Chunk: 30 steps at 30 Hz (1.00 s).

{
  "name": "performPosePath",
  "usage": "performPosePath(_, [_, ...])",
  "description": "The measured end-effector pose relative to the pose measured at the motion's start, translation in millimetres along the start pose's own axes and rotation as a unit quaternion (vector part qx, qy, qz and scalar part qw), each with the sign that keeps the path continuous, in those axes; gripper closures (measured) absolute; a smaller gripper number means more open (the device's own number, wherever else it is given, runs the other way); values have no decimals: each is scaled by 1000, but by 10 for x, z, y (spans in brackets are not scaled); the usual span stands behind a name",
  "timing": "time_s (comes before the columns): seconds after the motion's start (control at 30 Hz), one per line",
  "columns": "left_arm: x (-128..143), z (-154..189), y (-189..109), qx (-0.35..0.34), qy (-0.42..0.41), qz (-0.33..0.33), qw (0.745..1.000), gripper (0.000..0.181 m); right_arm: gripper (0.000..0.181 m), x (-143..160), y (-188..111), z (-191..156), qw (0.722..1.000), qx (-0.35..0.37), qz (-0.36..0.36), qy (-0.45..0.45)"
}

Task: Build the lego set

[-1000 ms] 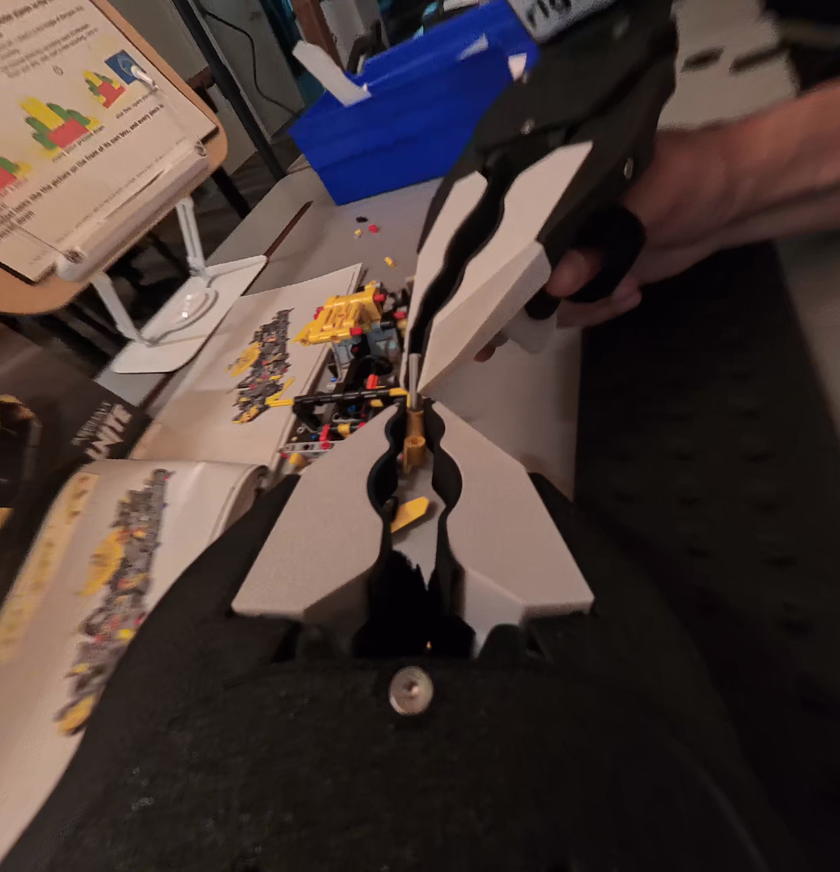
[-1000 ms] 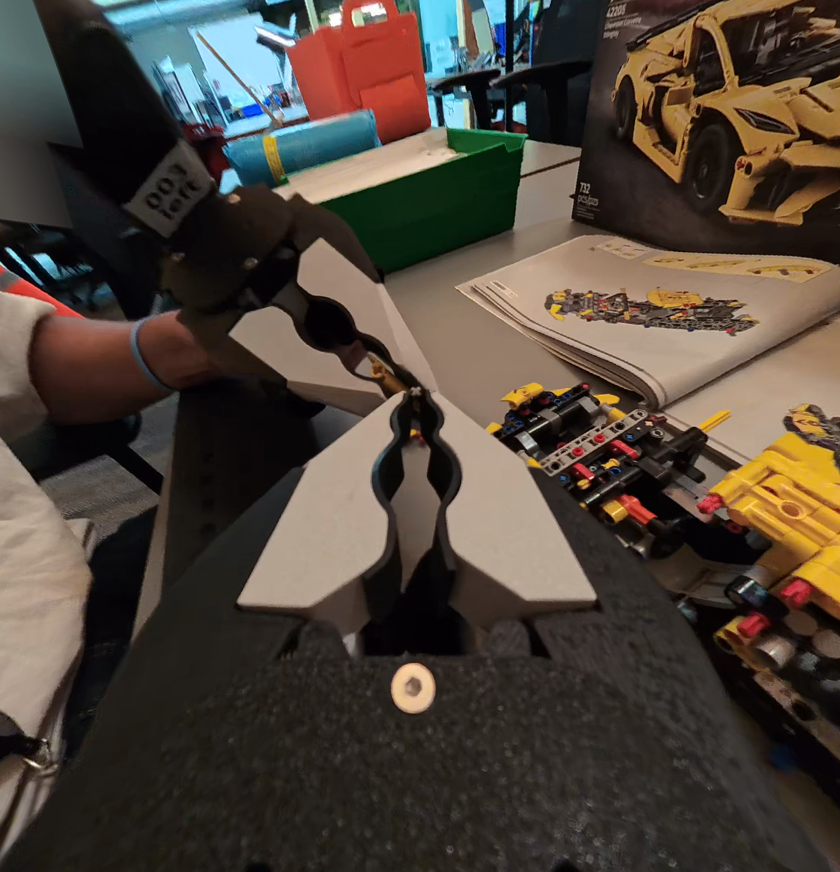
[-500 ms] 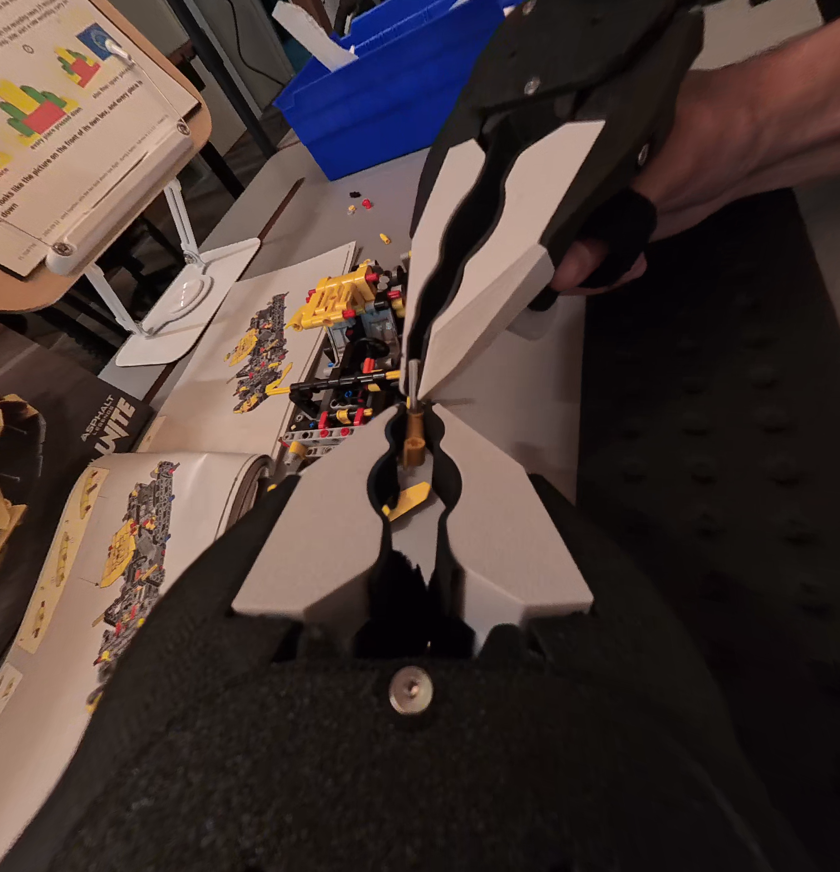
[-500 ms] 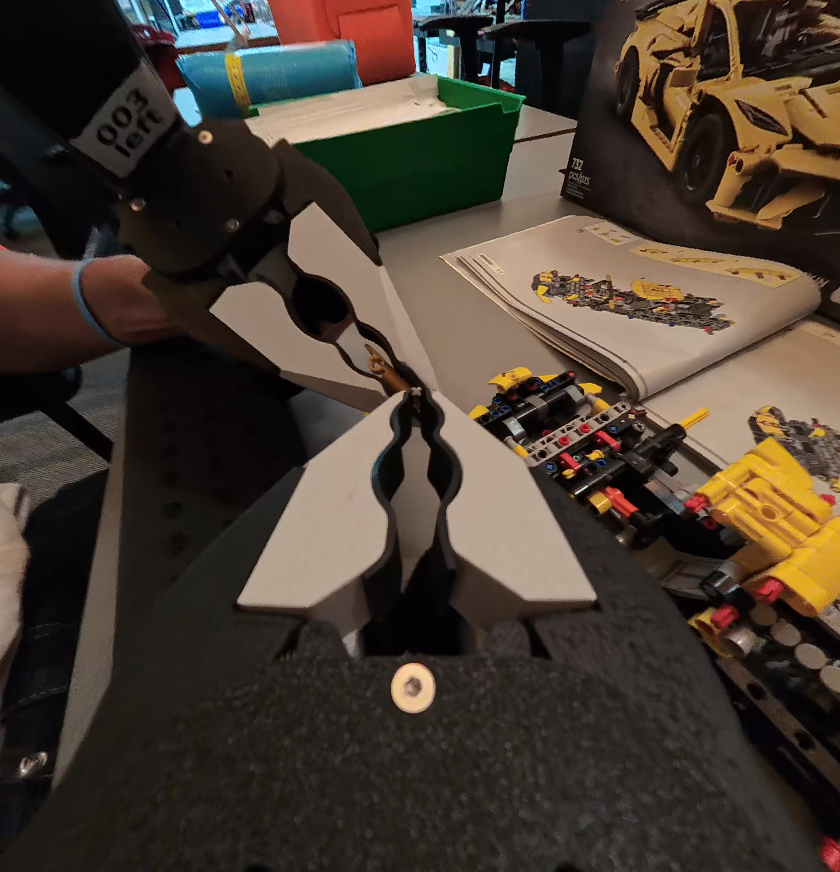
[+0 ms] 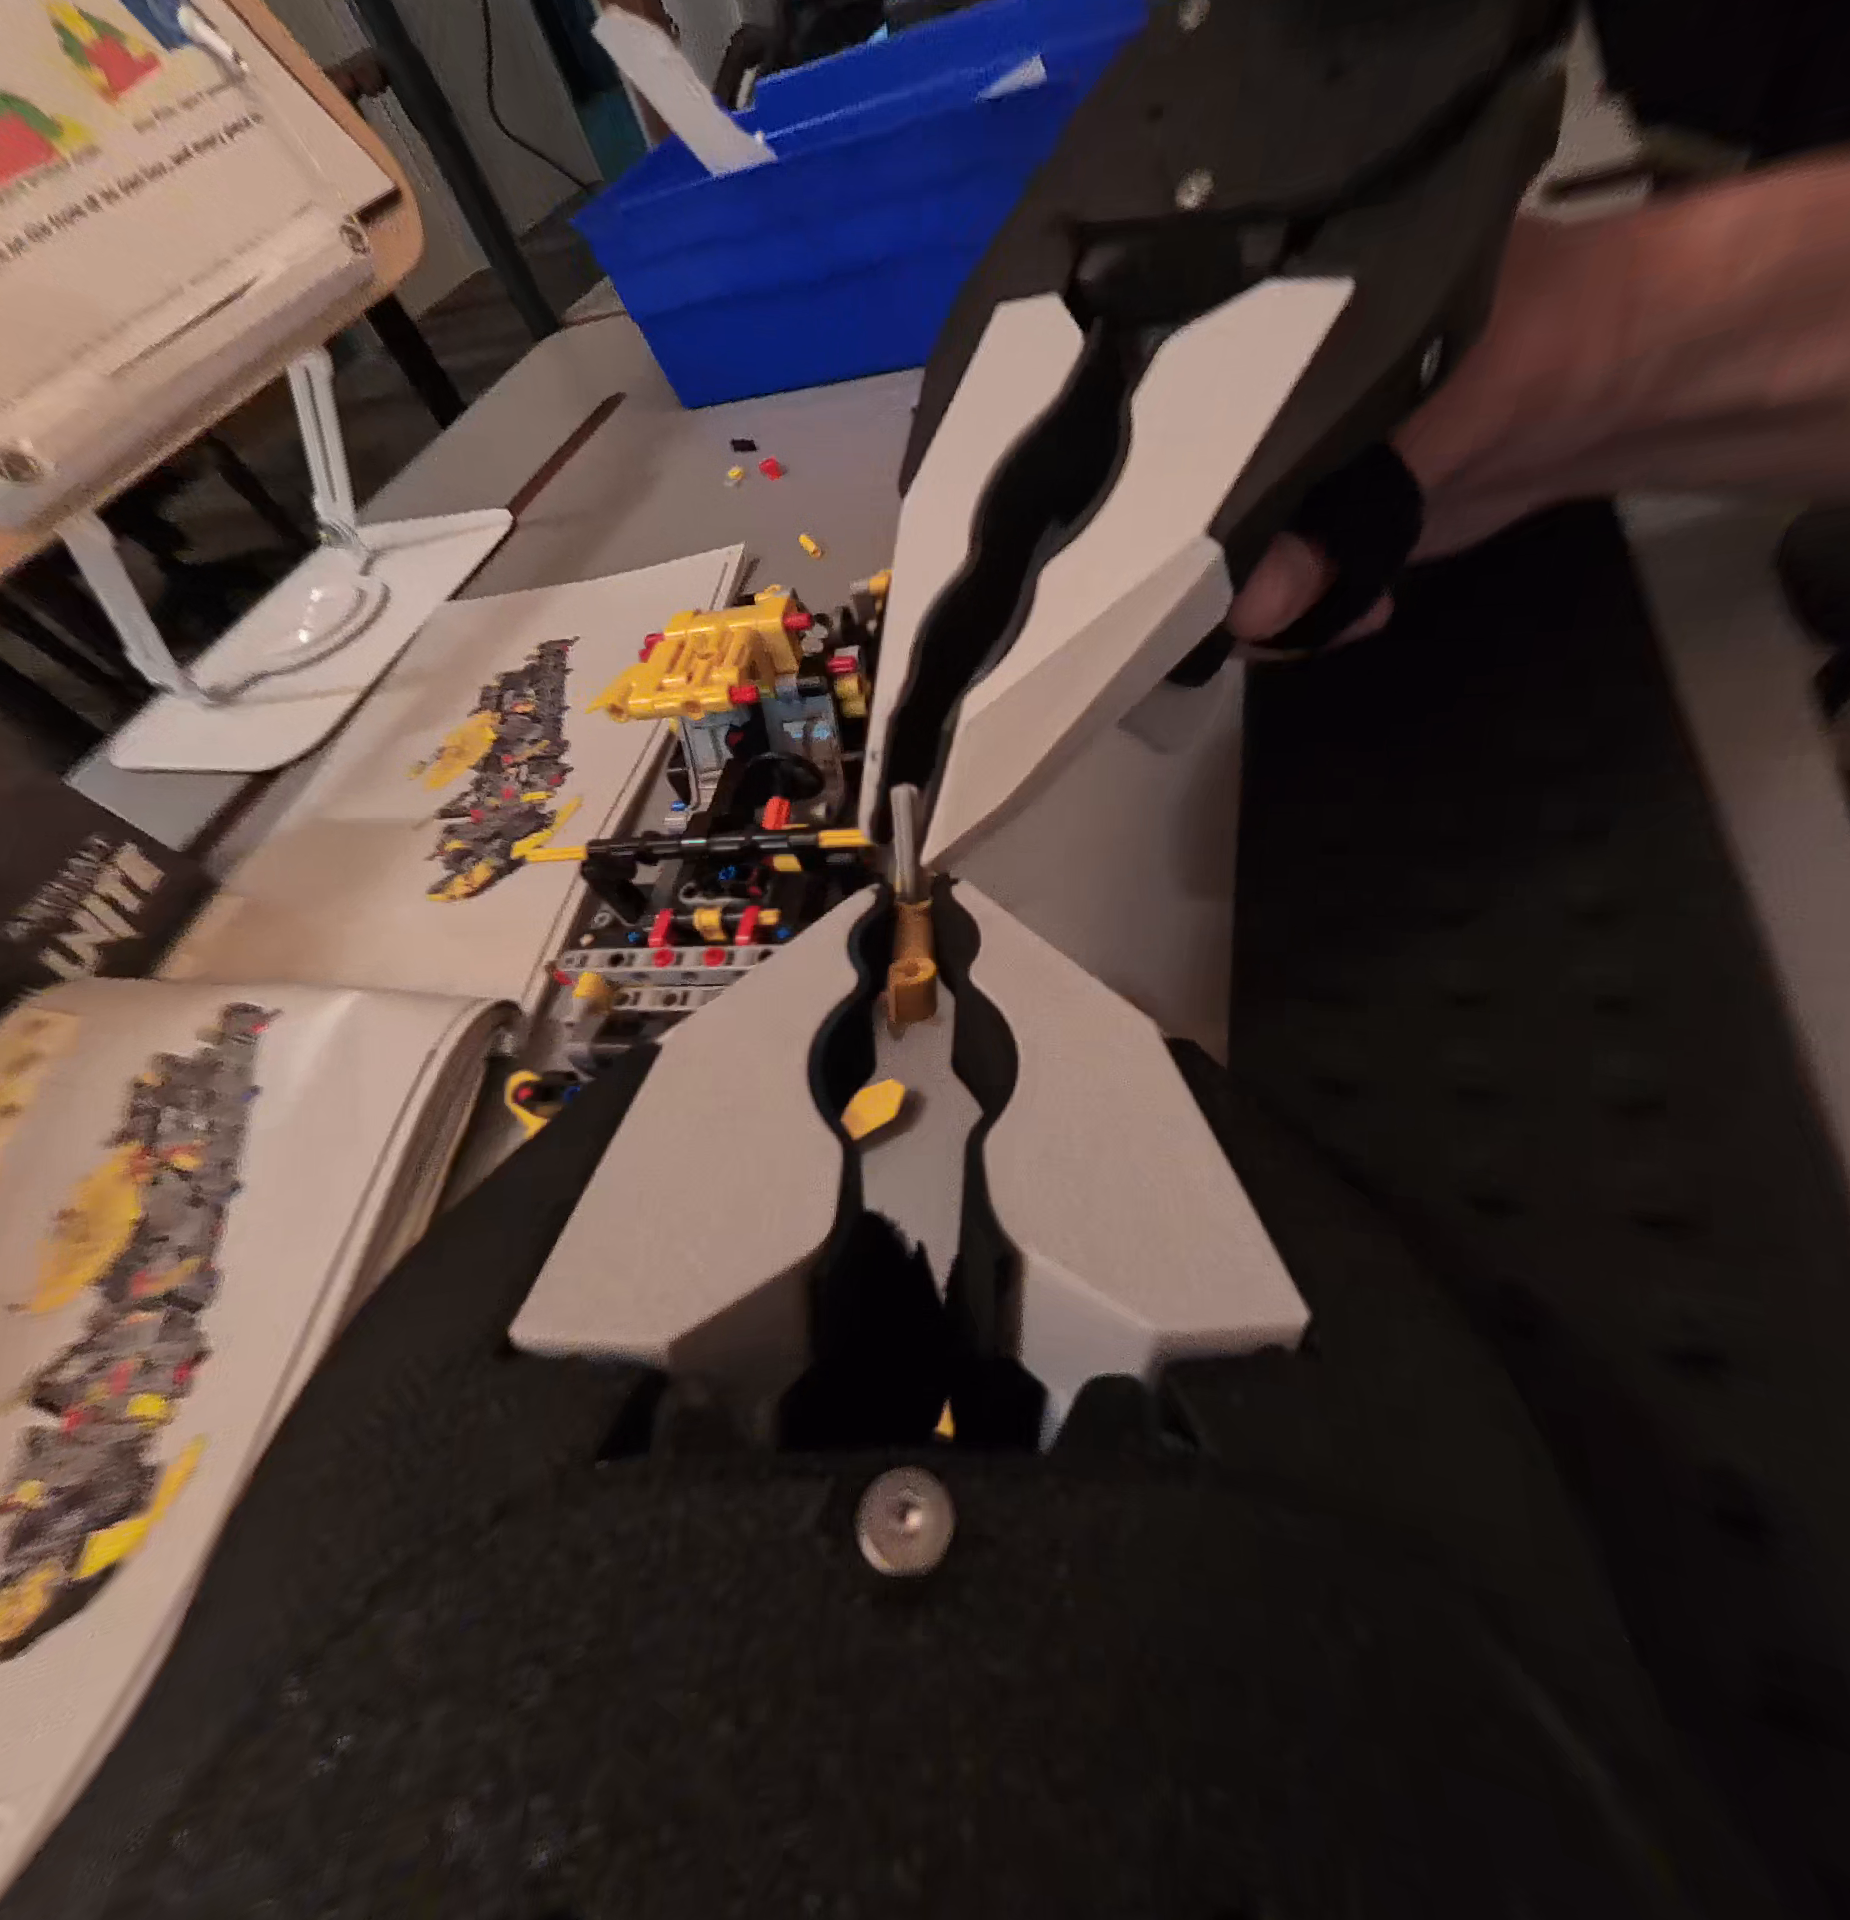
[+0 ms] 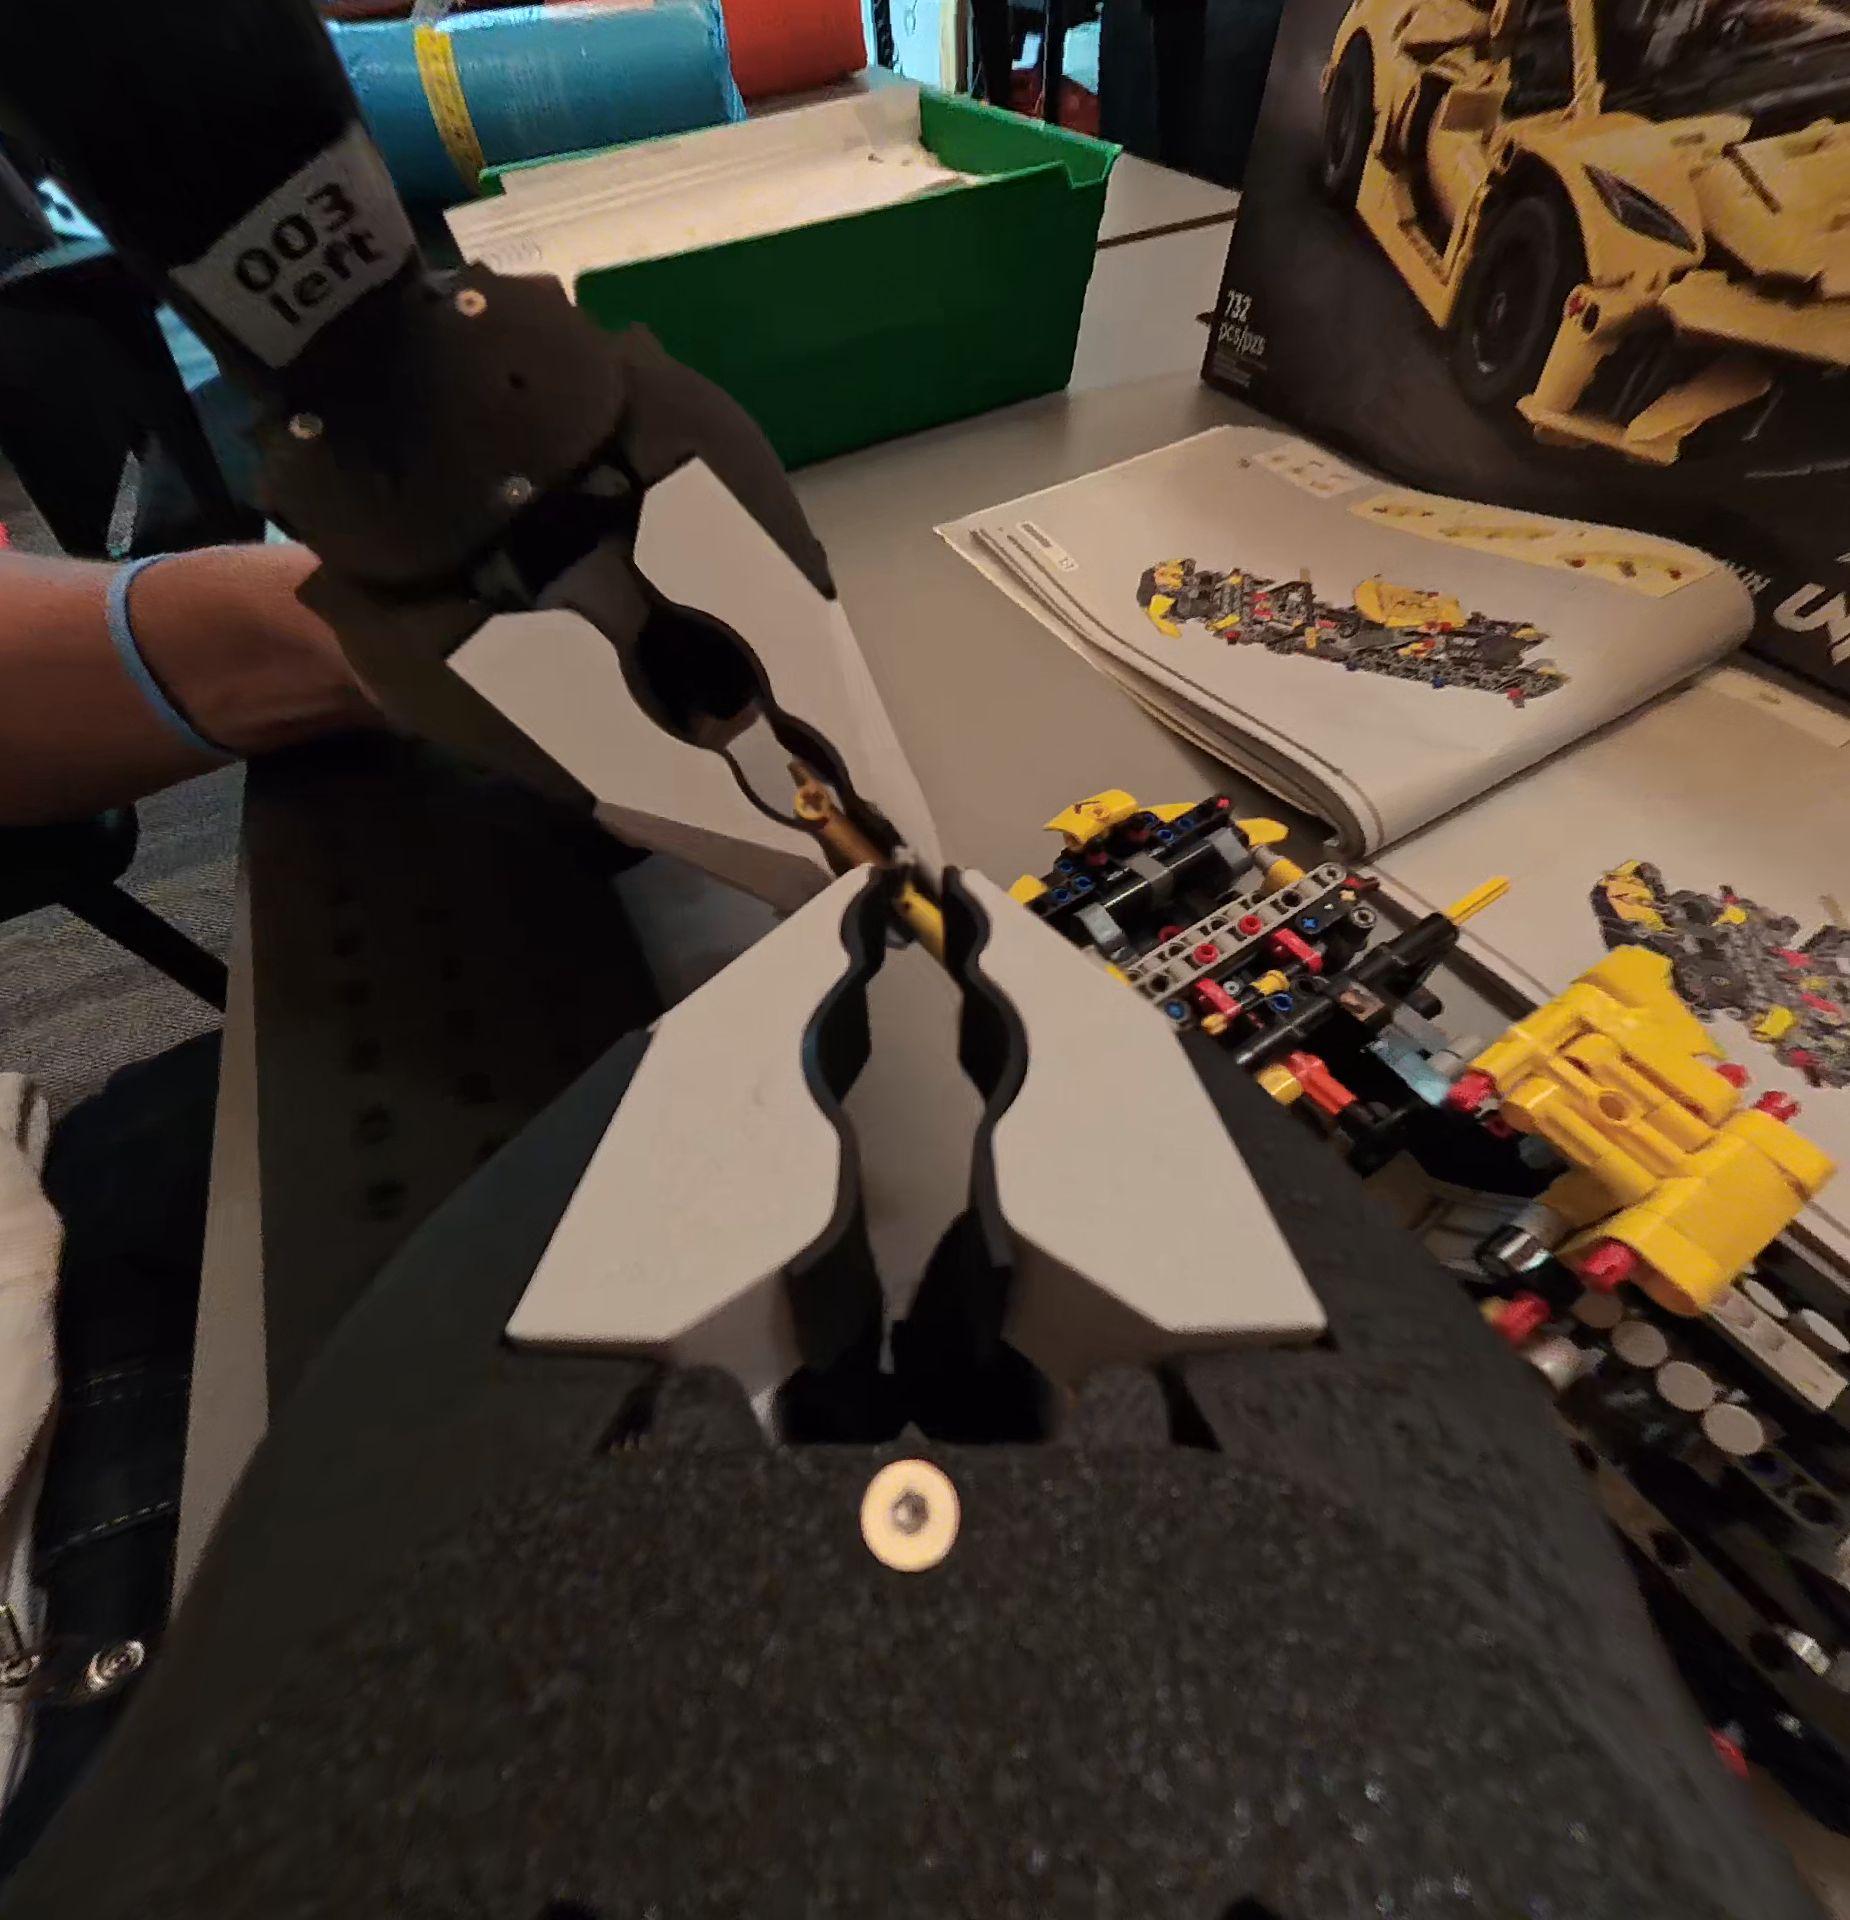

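The lego set's small mustard-yellow plastic connector with a round hole (image 5: 908, 961) sits at the centre of the left wrist view, pinched between the pale grey fingertips of the left tool (image 5: 905, 914), whose jaws are drawn narrow around it. Meeting it tip to tip from the upper right of that frame is the right tool (image 5: 900, 831), closed on a thin grey rod-shaped axle (image 5: 903, 831) whose end reaches the connector. In the right wrist view the same joint appears just above the frame's centre, the right tool (image 6: 913, 896) clamped over a slim yellowish shaft. The step in hand looks like seating the axle into the connector in mid-air; the next move probably calls for keeping both pieces in line and pressing them straight together, since a slight tilt could make the axle slip out of such a narrow grip. A small loose yellow piece (image 5: 873, 1110) shows through the gap between the left tool's fingers. Just beyond, on the grey table (image 6: 1004, 665), lies the partly built black, grey and yellow chassis (image 6: 1243, 935) with a chunky yellow block assembly (image 6: 1638, 1132), close enough to foul the tools if they drop. Farther out are open instruction booklets (image 6: 1316, 644), a green plastic bin (image 6: 848, 301), a blue plastic bin (image 5: 827, 239) and the set's box with a yellow car picture (image 6: 1586, 208).
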<state>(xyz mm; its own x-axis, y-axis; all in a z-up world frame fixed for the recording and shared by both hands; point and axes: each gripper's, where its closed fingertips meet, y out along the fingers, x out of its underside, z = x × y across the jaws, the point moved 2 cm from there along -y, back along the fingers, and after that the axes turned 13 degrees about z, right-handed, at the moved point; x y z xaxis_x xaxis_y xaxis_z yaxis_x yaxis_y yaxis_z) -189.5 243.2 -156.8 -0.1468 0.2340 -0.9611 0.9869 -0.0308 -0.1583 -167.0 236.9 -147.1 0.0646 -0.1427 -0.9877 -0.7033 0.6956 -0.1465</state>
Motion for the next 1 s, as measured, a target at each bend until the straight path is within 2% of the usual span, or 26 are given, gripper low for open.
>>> performPosePath(0.13, [-30, -38, -34, 16, -104, 24, 994, 174, 159, -51, -85, 41, 999, -3, 7, -34])
performPosePath(0.2, [-76, -94, -68, 22, -175, 51, 983, 174, 143, -73, -88, -22, 997, -18, -4, -72])
performPosePath(0.3, [-242, -102, -134, 78, -306, 119, 941, 174, 132, -103, -32, -36, 982, 1, -64, -179])
performPosePath(0.37, [-264, -111, -164, 108, -382, 137, 908, 174, 138, -208, 24, -70, 965, 0, -72, -254])
performPosePath(0.43, [-239, -142, -184, 118, -428, 142, 885, 174, 140, -264, 72, -80, 951, -12, -89, -296])
performPosePath(0.5, [-188, -153, -189, 117, -450, 135, 875, 174, 140, -255, 100, -87, 944, -32, -109, -311])
performPosePath(0.57, [-156, -129, -188, 125, -464, 126, 868, 174, 147, -271, 122, -120, 939, -49, -104, -323])
performPosePath(0.67, [-133, -93, -172, 132, -467, 114, 867, 174, 151, -273, 144, -141, 937, -61, -105, -329])
performPosePath(1.0, [-127, -71, -174, 143, -496, 114, 849, 175, 152, -193, 190, -119, 935, -62, -108, -332])
